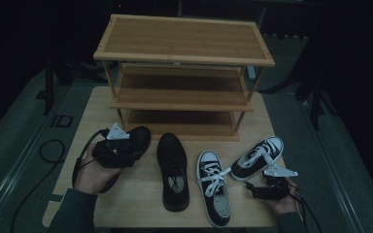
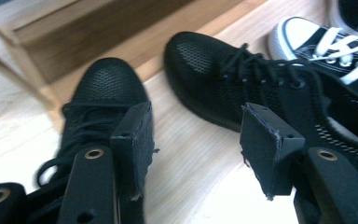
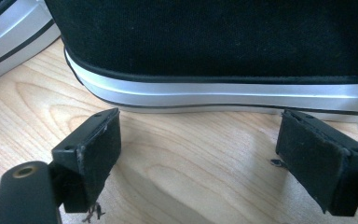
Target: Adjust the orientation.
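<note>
Four shoes are lined up near the empty shoe rack (image 1: 184,58), presumably for shelving. Left gripper (image 1: 119,150) is held spread over the far-left black mesh shoe (image 2: 105,93), nothing pinched. Right gripper (image 1: 267,187) is spread, aimed at the canvas sneaker (image 3: 214,42) at right.

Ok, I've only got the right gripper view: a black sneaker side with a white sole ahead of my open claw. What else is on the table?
Observer: A three-tier wooden shoe rack stands at the far side of the table.
Operator: Any shoes on it?
Observer: None that I can see. Four sit on the tabletop in front: the left black shoe, a second black shoe and two black-and-white sneakers.
Operator: And the left claw?
Observer: The left claw is open over the left black shoe, with nothing between its pads.
</note>
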